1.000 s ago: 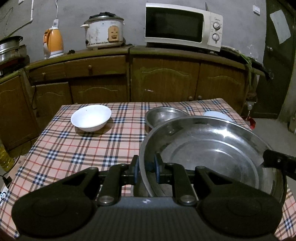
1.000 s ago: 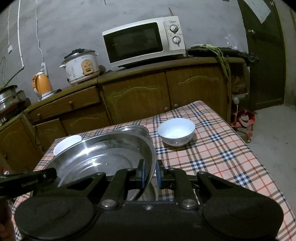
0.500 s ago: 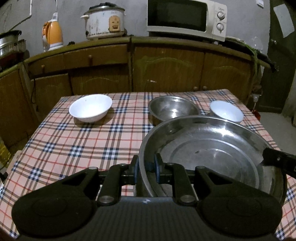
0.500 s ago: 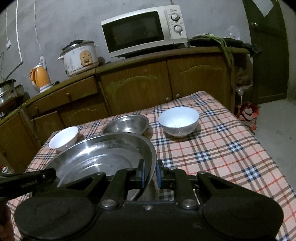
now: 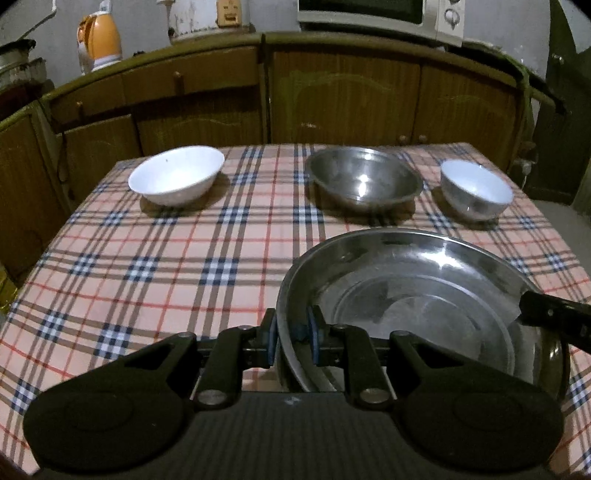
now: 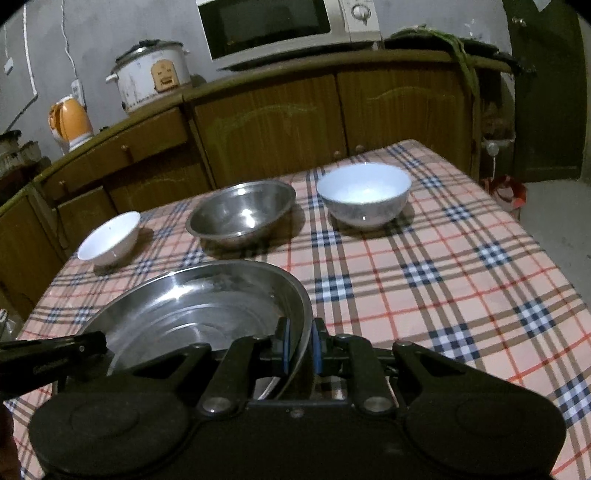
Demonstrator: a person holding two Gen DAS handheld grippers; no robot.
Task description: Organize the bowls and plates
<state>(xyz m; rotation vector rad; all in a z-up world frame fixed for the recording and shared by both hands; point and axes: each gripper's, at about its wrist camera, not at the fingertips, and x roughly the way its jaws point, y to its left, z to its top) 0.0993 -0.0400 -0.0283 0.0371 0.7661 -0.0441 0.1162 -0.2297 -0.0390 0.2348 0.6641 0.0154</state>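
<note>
A large steel plate (image 5: 417, 295) is held over the near part of the plaid table (image 5: 184, 266). My left gripper (image 5: 291, 338) is shut on its left rim. My right gripper (image 6: 300, 347) is shut on its right rim; the plate also shows in the right wrist view (image 6: 199, 310). Along the far side stand a wide white bowl (image 5: 177, 179), a steel bowl (image 5: 364, 181) and a small white bowl (image 5: 474, 188). In the right wrist view they are the wide white bowl (image 6: 109, 238), steel bowl (image 6: 242, 212) and small white bowl (image 6: 364, 194).
Wooden cabinets (image 5: 343, 99) run behind the table, with an orange kettle (image 5: 99, 40), a rice cooker (image 6: 151, 75) and a microwave (image 6: 284, 26) on top. The table's right edge drops to the floor by a dark door (image 6: 546, 92).
Both grippers have carried the plate back toward the near side and lower. The steel bowl and the small white bowl now show fully beyond the plate's rim.
</note>
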